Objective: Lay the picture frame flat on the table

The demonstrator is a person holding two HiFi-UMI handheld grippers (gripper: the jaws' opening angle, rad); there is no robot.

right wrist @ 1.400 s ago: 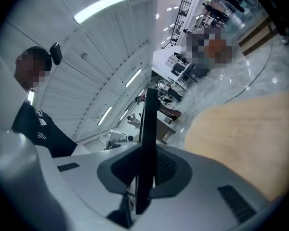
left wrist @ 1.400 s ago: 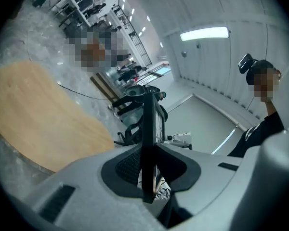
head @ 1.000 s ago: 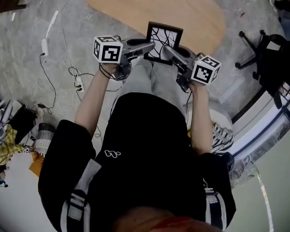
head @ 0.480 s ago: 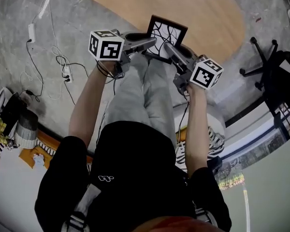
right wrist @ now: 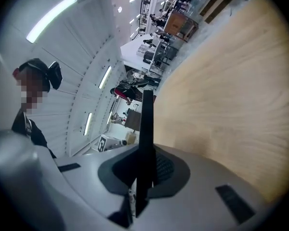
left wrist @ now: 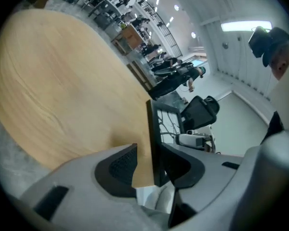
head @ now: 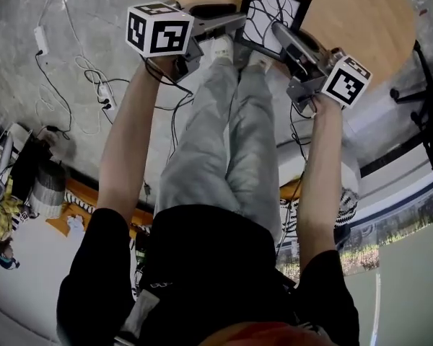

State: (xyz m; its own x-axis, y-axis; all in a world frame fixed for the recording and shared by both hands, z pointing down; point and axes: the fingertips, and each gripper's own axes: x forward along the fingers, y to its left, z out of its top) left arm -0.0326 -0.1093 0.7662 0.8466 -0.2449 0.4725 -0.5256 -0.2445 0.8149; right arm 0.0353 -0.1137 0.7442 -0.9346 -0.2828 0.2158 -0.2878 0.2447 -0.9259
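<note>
Left gripper (left wrist: 145, 161) jaws opening, apart around one edge of black picture frame (head: 276, 7), right gripper (right wrist: 145, 170) jaws closing, clamped on its opposite edge, frame held over near edge of light wooden worktop (head: 357, 6).

Picture frame (head: 275, 7) at the table (head: 353, 9) edge — cables (head: 101, 96) on the floor (head: 14, 71), left.

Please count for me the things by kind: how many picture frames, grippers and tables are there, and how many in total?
picture frame: 1
grippers: 2 (left gripper opening, right gripper closing, each with the picture frame's edge between its jaws)
wooden table: 1
Total: 4
</note>
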